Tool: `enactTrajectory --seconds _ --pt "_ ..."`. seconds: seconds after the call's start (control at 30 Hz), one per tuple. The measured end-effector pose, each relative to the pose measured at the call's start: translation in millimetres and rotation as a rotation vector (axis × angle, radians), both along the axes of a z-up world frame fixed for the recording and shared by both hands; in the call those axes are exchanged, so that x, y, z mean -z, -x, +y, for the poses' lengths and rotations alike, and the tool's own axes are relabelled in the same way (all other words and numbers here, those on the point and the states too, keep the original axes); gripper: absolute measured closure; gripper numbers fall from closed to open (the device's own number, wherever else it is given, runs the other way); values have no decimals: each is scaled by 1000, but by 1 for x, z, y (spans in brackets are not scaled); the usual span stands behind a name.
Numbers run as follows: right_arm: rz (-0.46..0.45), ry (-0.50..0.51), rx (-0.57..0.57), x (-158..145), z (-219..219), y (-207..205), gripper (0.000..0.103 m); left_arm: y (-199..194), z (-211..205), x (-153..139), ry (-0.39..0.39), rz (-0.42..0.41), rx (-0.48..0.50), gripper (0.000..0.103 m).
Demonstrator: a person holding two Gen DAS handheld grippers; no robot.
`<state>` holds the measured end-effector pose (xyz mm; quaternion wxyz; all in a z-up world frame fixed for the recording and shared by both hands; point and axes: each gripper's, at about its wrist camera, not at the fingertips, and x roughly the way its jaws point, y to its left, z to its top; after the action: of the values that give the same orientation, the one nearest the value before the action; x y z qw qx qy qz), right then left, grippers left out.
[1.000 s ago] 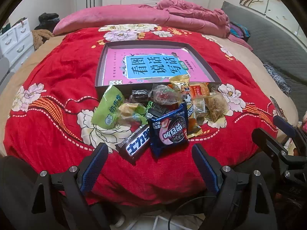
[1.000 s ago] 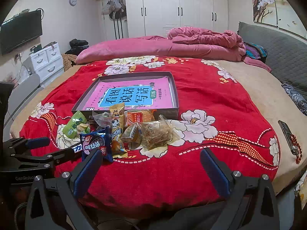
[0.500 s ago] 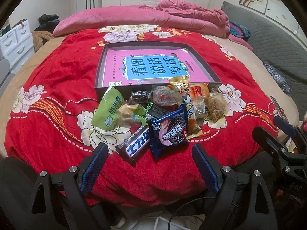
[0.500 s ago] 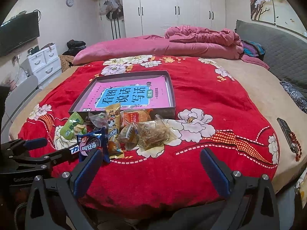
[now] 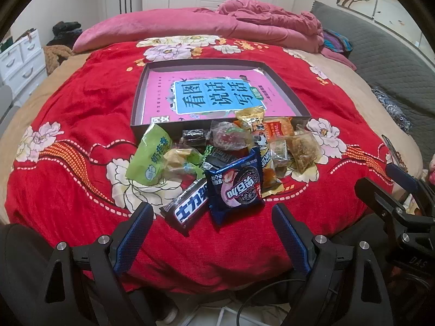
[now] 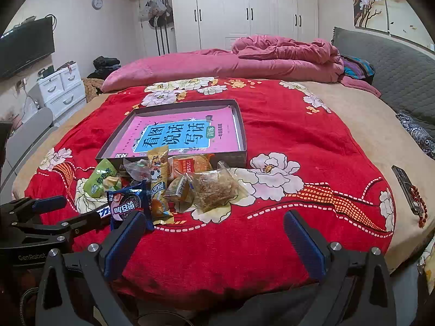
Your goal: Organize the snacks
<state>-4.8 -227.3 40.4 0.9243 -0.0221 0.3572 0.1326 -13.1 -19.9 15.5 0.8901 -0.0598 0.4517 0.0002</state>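
Observation:
A pile of wrapped snacks lies on the red floral blanket in front of a shallow dark box (image 5: 137, 103) (image 6: 242, 133) lined with a pink book. Nearest me are a blue cookie pack (image 5: 235, 187) (image 6: 125, 203) and a black chocolate bar (image 5: 187, 206). A green packet (image 5: 149, 157) (image 6: 99, 178) lies at the left, a clear bag of brown snacks (image 5: 303, 150) (image 6: 217, 187) at the right. My left gripper (image 5: 210, 216) is open and empty, just short of the blue pack. My right gripper (image 6: 213, 224) is open and empty, right of the pile.
Pink pillows and a crumpled pink quilt (image 6: 272, 54) lie at the head of the bed. A grey padded headboard (image 6: 394, 62) runs along the right. A phone with beads (image 6: 407, 190) lies at the bed's right edge. White drawers (image 6: 62, 87) stand at the left.
Both grippers have edged slightly closer to the bed and the pile. Nothing was taken hold of, and the snacks have not moved.

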Motion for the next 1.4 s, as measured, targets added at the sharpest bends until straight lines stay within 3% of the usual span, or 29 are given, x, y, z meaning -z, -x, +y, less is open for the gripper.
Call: enactTrajectory --seconds 0.77,1.07,1.4 --pt "24 -20 37 10 -13 -16 1 -24 -4 18 48 63 -6 14" --pt "90 -56 42 27 -26 -44 1 -46 -23 28 60 111 -21 14" --pt "92 42 -55 49 -7 -85 1 -60 -21 44 46 166 -102 15"
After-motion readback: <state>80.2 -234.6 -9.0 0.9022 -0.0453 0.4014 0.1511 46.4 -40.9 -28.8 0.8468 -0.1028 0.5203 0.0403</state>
